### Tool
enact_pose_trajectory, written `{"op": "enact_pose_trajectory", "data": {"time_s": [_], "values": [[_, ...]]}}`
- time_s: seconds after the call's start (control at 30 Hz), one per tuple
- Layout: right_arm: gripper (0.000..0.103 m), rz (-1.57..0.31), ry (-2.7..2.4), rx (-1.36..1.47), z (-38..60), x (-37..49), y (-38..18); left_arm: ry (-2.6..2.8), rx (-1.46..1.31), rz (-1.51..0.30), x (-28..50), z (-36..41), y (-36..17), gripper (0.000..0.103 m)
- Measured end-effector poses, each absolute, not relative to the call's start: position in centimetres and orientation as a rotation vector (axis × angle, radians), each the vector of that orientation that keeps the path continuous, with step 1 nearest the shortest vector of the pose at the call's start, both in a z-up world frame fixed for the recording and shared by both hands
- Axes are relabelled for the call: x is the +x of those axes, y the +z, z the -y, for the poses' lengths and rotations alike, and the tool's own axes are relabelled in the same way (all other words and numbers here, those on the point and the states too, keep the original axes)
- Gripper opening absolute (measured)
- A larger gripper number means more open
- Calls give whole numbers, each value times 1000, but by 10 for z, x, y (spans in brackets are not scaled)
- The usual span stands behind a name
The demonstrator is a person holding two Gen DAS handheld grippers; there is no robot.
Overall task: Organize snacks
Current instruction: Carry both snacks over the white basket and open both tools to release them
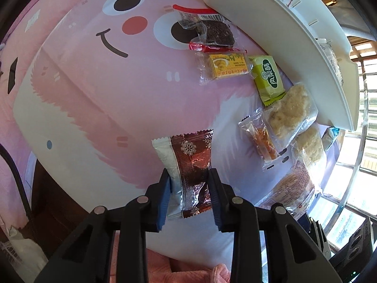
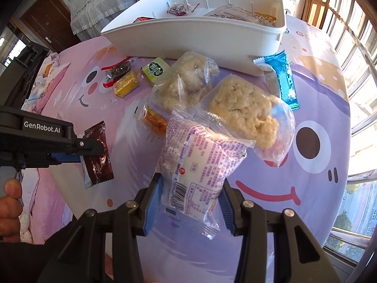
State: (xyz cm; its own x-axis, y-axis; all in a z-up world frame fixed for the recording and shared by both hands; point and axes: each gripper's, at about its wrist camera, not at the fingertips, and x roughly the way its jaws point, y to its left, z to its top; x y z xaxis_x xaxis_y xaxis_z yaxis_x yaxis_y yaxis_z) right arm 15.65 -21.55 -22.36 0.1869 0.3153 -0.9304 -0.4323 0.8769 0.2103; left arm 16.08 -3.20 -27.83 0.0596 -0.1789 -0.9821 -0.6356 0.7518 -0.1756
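My left gripper [image 1: 189, 176] is shut on a brown foil snack packet [image 1: 190, 155] with snowflake print, held just above the pink cartoon tablecloth [image 1: 106, 89]. The right wrist view shows this same gripper [image 2: 80, 151] and packet [image 2: 97, 155] at the left. My right gripper [image 2: 191, 184] is shut on a white packet with purple print [image 2: 200, 165], its pads pressing both sides. The white plastic bin [image 2: 188, 37] stands behind the pile with several snacks inside; in the left wrist view the bin [image 1: 271, 23] is at the upper right.
Loose snacks lie before the bin: two clear bags of puffed rice cake [image 2: 245, 115] [image 2: 186, 80], a blue packet [image 2: 285, 80], a green one [image 2: 155, 70], a yellow one [image 2: 126, 85], a dark one [image 2: 119, 68], an orange one [image 2: 154, 120]. A person's hand [image 2: 9, 202] grips the left handle. Windows at right.
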Motion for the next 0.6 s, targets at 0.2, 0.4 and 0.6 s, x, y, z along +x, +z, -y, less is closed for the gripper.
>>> {"op": "enact_pose_trajectory", "data": {"time_s": [0.2, 0.4, 0.6], "values": [[46, -1214, 514, -101, 212, 156, -196, 361, -670, -1479, 159, 8, -241, 29], [46, -1152, 473, -67, 209, 163, -166, 330, -626, -1460, 162, -18, -206, 29], [46, -1081, 425, -33, 203, 178, -136, 253, -526, -1417, 178, -40, -165, 29]]}}
